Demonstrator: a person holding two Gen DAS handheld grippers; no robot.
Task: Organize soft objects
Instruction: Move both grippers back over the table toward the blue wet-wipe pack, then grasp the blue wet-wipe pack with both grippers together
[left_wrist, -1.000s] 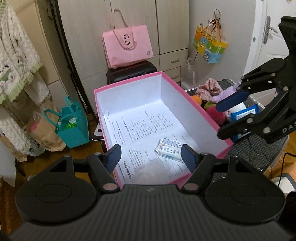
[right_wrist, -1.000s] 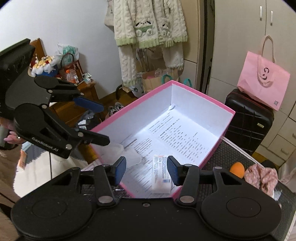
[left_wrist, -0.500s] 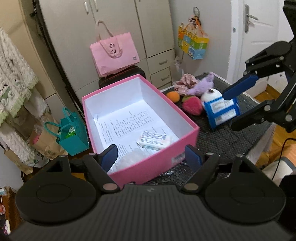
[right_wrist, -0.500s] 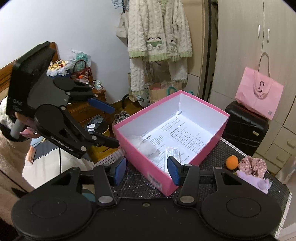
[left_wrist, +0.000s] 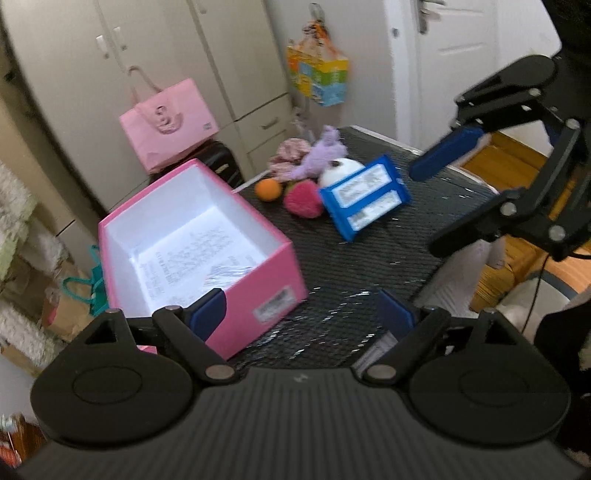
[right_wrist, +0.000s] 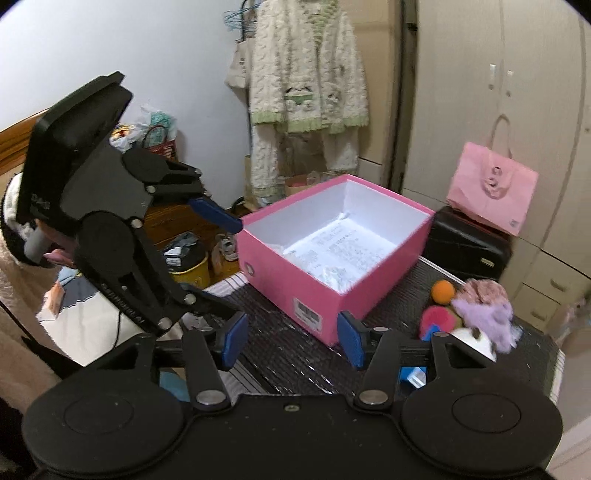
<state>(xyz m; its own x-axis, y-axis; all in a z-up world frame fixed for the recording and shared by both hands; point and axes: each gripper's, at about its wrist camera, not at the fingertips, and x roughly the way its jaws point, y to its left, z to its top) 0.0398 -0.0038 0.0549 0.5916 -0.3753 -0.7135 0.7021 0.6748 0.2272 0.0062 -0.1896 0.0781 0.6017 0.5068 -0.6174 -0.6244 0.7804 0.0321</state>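
Note:
An open pink box (left_wrist: 258, 273) (right_wrist: 332, 295) stands on the black mesh table (left_wrist: 354, 288), with printed paper and a tissue pack inside. Behind it lie an orange ball (left_wrist: 268, 189) (right_wrist: 443, 291), a pink pompom (left_wrist: 303, 199) (right_wrist: 437, 319), a purple plush toy (left_wrist: 325, 155) (right_wrist: 487, 314), a floral scrunchie (left_wrist: 290, 151) and a blue tissue pack (left_wrist: 365, 201). My left gripper (left_wrist: 301, 314) is open and empty, near the box's front corner. My right gripper (right_wrist: 291, 338) is open and empty, in front of the box.
A pink tote bag (left_wrist: 168, 123) sits on a black suitcase (right_wrist: 465, 243) behind the box. Wardrobe doors (left_wrist: 155, 55) stand behind. A fluffy cardigan (right_wrist: 306, 85) hangs on the wall. A yellow bin (right_wrist: 190, 271) is on the floor left of the table.
Both grippers have pulled back and up from over the box. The soft toys and the blue tissue pack have come into fuller view. Both stay open and empty.

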